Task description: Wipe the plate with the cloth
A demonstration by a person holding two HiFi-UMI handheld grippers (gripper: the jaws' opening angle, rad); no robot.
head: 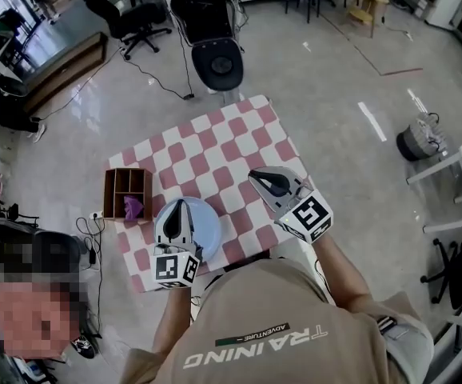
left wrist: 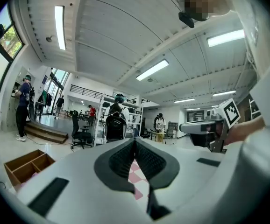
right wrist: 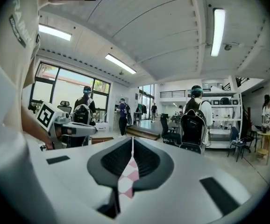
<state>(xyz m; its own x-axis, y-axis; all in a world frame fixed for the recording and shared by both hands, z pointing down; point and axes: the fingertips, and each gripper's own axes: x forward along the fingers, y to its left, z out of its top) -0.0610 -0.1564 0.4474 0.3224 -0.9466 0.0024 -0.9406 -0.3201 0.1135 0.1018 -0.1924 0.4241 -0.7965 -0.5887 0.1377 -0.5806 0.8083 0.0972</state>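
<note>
Left tongs (head: 181, 206) over flat round plate (head: 210, 229)

Left gripper (head: 180, 206) level, jaws together, empty. Right gripper (head: 256, 175) near level, jaws together, empty.

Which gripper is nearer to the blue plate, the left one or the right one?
Left. The left gripper is over the plate, overlapping it in the head view; the right gripper is off to the plate's right, over the checked tablecloth.

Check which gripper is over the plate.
The left gripper, at the head view's left: it overlaps the blue plate. The right gripper hangs beside it, over the checkered tablecloth.
</note>
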